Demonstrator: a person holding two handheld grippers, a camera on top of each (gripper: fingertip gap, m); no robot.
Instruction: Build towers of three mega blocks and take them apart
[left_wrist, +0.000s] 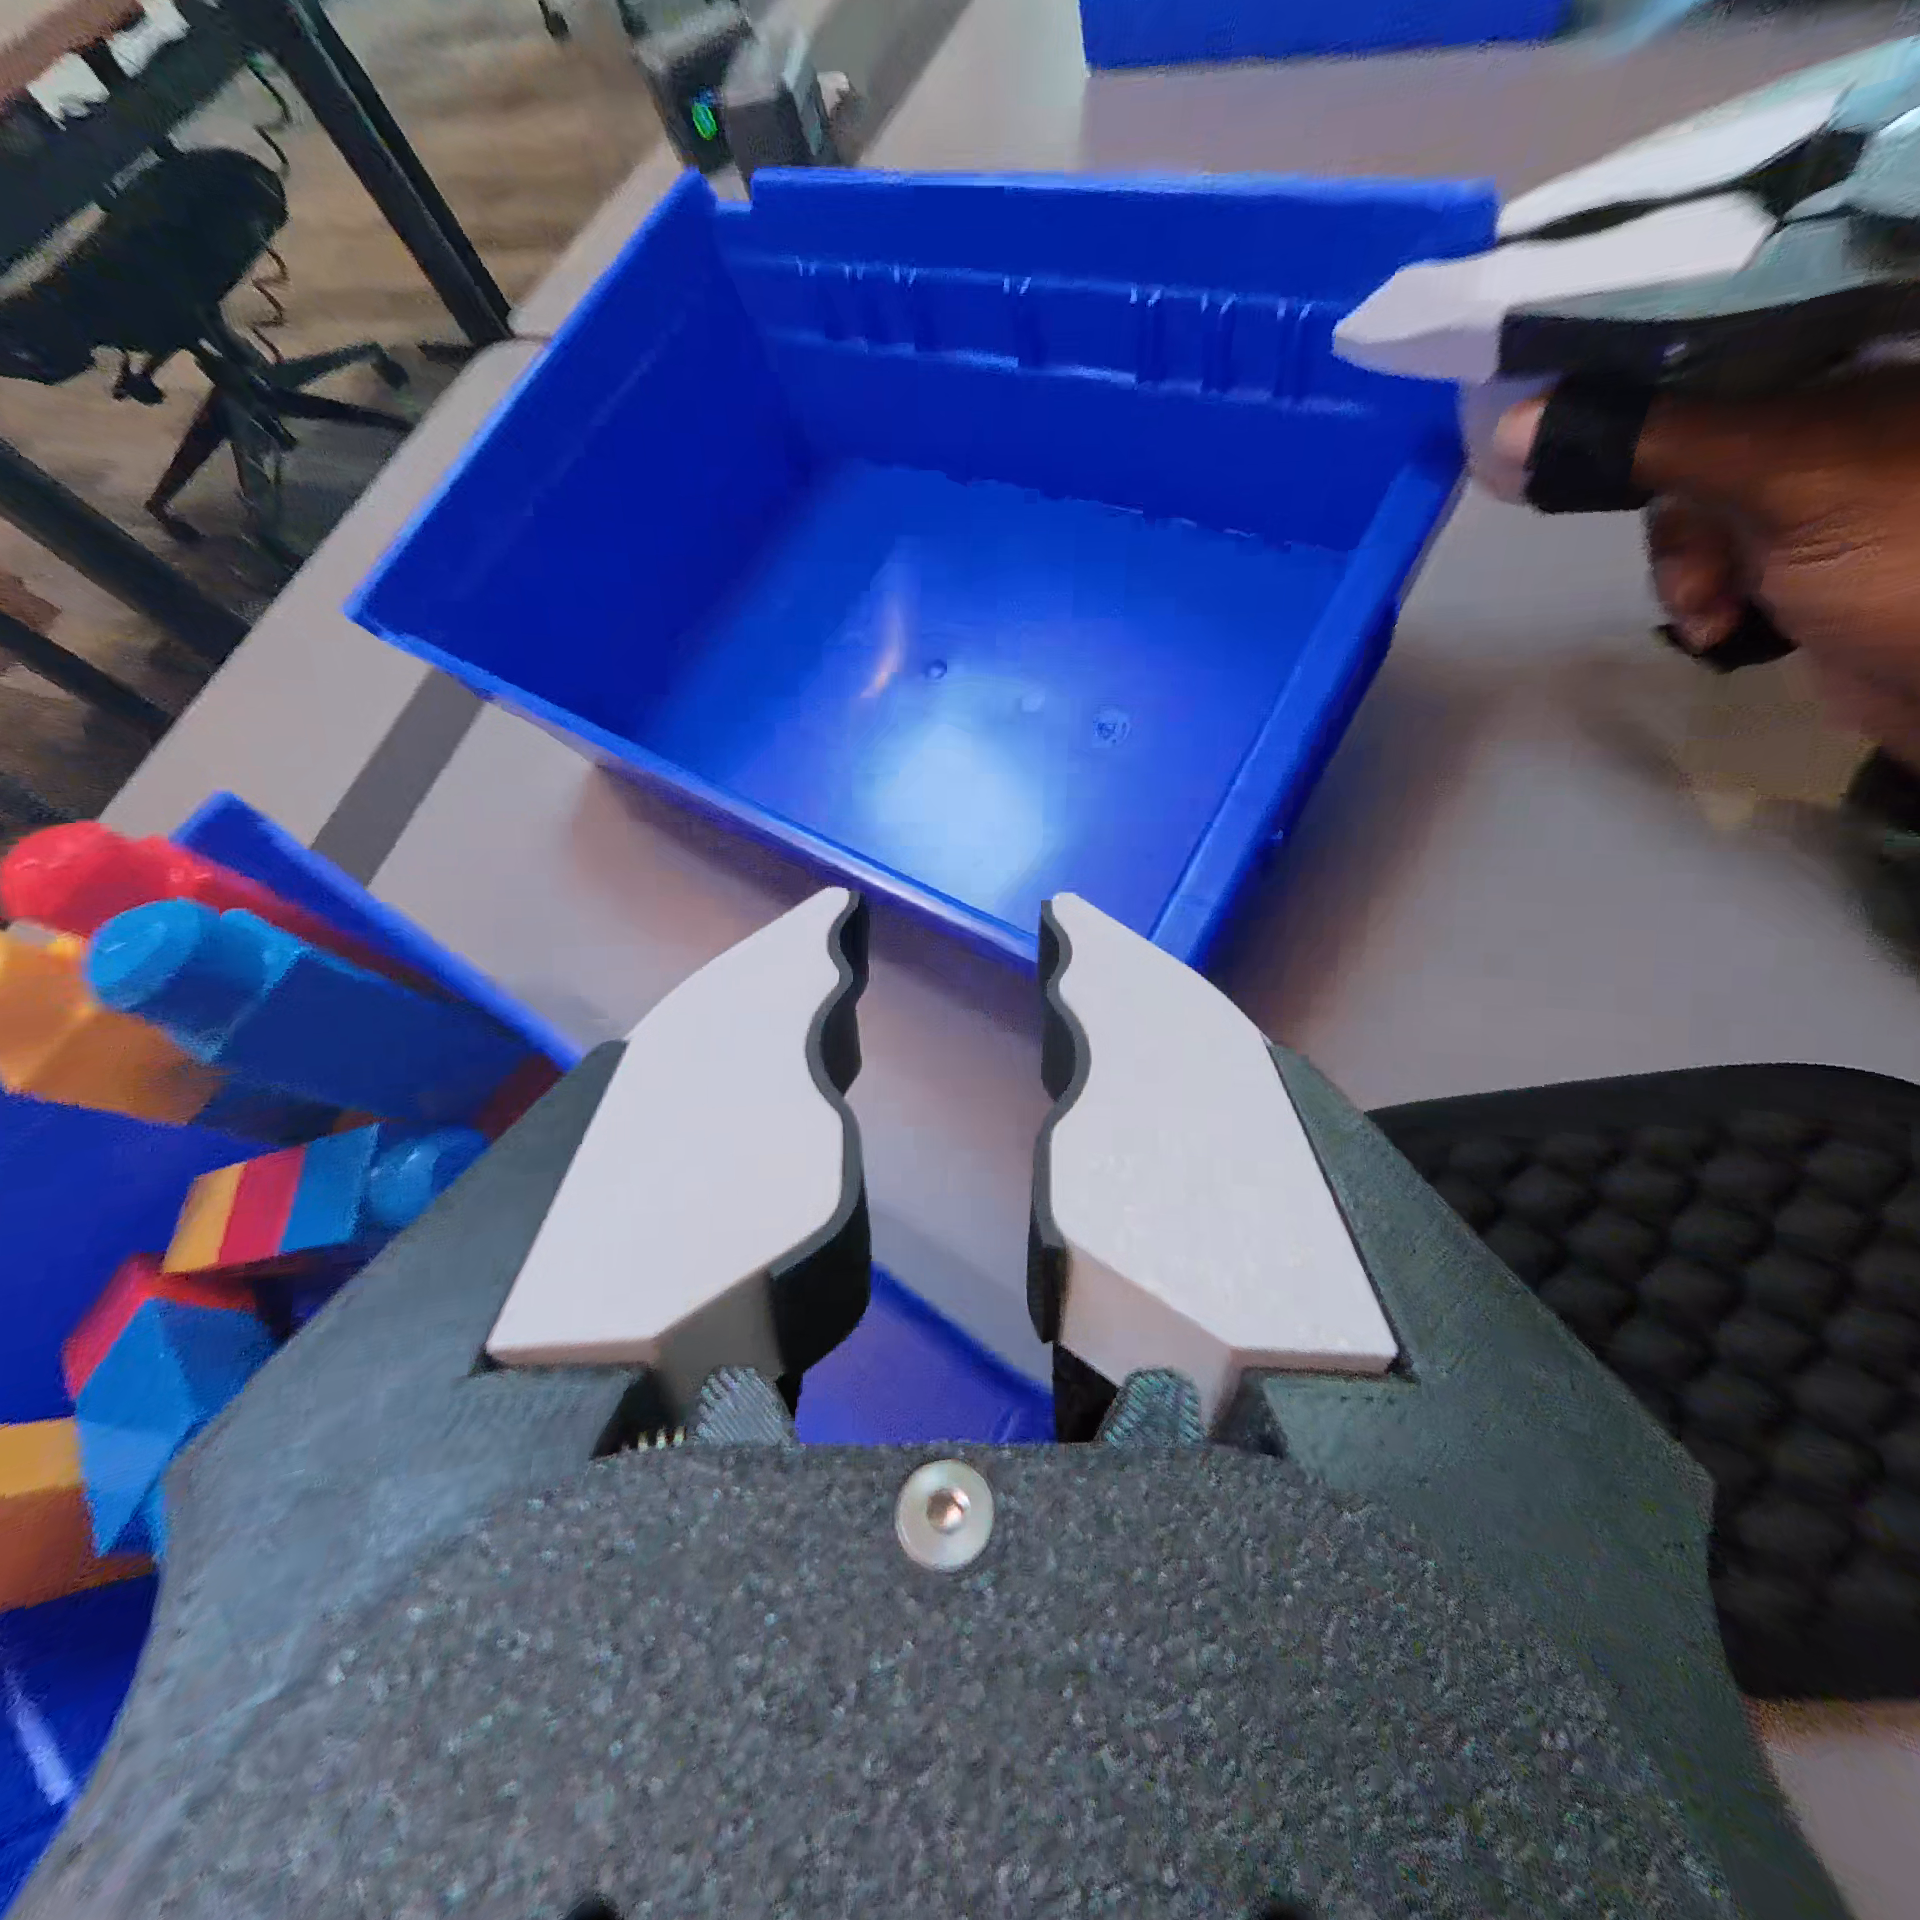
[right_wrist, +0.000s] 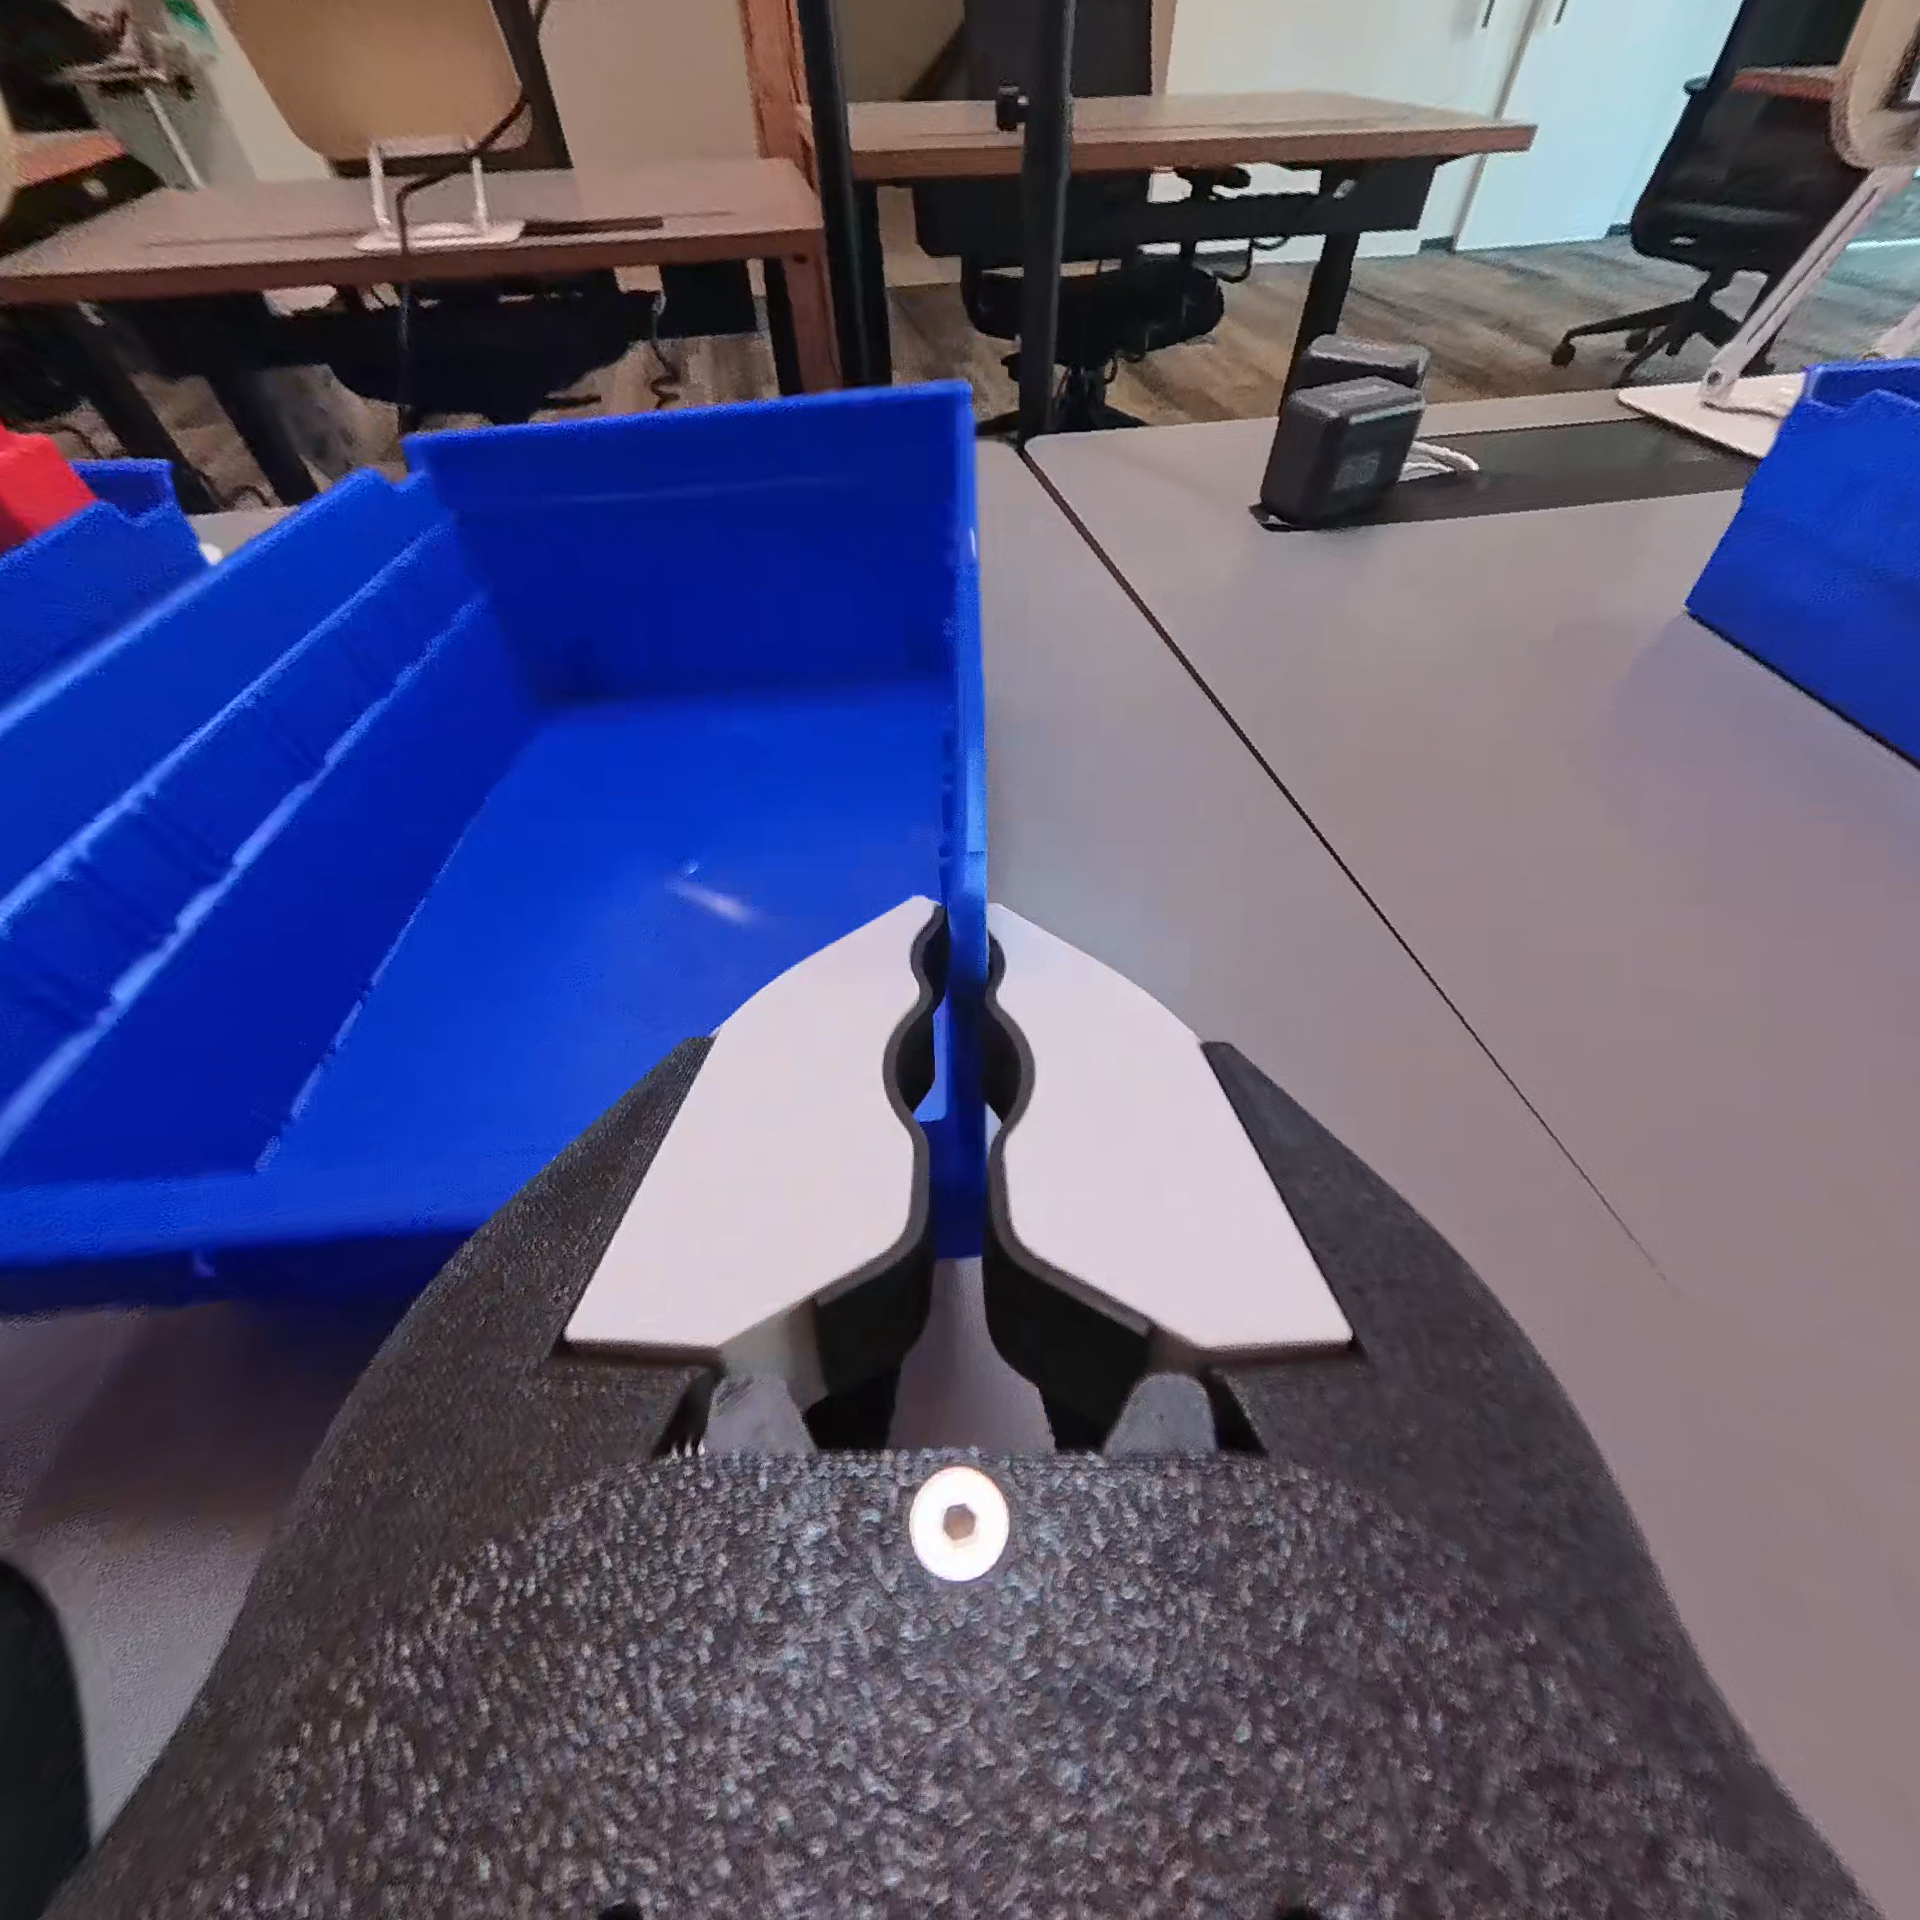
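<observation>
The grey table (right_wrist: 1455, 831) carries all items and shows a seam running from far left to near right in the right wrist view. A second table section lies beyond the seam.

The empty blue bin (left_wrist: 582, 499) sits at the centre of the table, open side up, with nothing inside it. In the right wrist view its right-hand wall (right_wrist: 966, 727) stands edge-on between the two fingers of the right gripper (right_wrist: 966, 920).

A second blue bin (left_wrist: 62, 1226) lies at the near left, just beside the empty one. It holds the mega blocks (left_wrist: 260, 1039), a loose pile of red, blue and orange pieces, some already joined into short stacks lying on their sides. A third blue bin (right_wrist: 1818, 582) stands well apart at the far right.

A black mesh pad (left_wrist: 1714, 1351) lies at the near right of the table in the left wrist view.

Left gripper (left_wrist: 951, 914): jaws parted with a clear gap, nothing between them, positioned above the near rim of the empty bin.

Right gripper: jaws drawn close onto the bin wall, pads at or very near both faces of it. A hand (left_wrist: 1766, 540) holds it at the bin's far right corner.

A small black device (right_wrist: 1345, 447) rests on the far table section.
</observation>
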